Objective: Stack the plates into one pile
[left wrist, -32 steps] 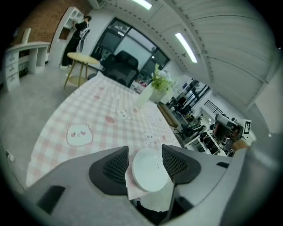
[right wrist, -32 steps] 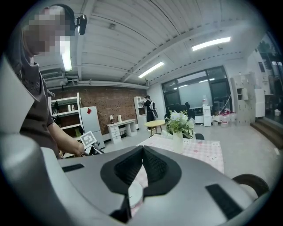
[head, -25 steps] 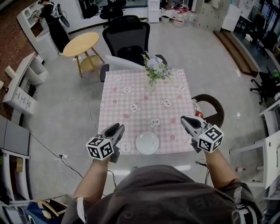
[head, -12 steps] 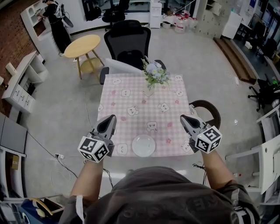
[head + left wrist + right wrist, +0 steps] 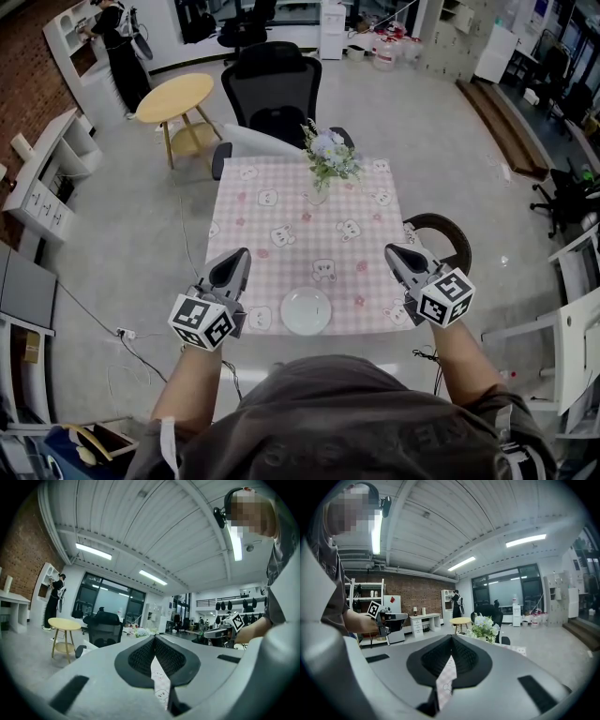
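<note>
Head view. The white round plate pile lies at the near edge of the bench, which is covered in pink checked cloth; how many plates it holds cannot be told. The left gripper and right gripper are held level on either side, jaws together on nothing, which suggests stacking is complete. A glass vase of pale flowers stands at the far edge, clear of the work.

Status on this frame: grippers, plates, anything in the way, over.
Left gripper shut, empty; right gripper shut, empty. Plates: one white round only, near table edge, between them; layers unclear. Flower vase at far side, not in the way.
</note>
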Demonstrator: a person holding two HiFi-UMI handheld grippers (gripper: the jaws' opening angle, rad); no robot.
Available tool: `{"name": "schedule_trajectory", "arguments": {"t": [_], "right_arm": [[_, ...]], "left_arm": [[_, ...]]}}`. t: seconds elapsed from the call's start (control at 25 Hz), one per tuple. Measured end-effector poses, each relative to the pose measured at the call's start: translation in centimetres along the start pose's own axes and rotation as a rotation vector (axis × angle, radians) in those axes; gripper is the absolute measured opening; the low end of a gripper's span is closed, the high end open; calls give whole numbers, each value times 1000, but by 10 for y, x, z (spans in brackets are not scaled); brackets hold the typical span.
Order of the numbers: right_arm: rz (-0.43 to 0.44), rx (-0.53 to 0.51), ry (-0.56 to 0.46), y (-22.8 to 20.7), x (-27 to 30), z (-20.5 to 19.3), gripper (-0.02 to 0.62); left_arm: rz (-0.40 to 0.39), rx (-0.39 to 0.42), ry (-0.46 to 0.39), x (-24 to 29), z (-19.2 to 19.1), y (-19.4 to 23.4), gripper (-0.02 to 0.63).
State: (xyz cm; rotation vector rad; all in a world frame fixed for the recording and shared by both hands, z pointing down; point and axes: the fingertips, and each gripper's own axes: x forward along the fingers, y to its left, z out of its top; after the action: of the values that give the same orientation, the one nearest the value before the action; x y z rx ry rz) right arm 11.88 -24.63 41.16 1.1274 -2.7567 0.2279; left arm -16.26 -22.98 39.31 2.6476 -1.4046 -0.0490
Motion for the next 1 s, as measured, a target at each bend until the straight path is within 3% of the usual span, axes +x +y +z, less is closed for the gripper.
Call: {"name": "schedule_trajectory", "arguments": {"t": [1.0], "right_arm": [[9, -22, 24, 4, 9, 2, -8]], "left_arm": [[-17, 54, 17, 1, 2, -4, 6]]}}
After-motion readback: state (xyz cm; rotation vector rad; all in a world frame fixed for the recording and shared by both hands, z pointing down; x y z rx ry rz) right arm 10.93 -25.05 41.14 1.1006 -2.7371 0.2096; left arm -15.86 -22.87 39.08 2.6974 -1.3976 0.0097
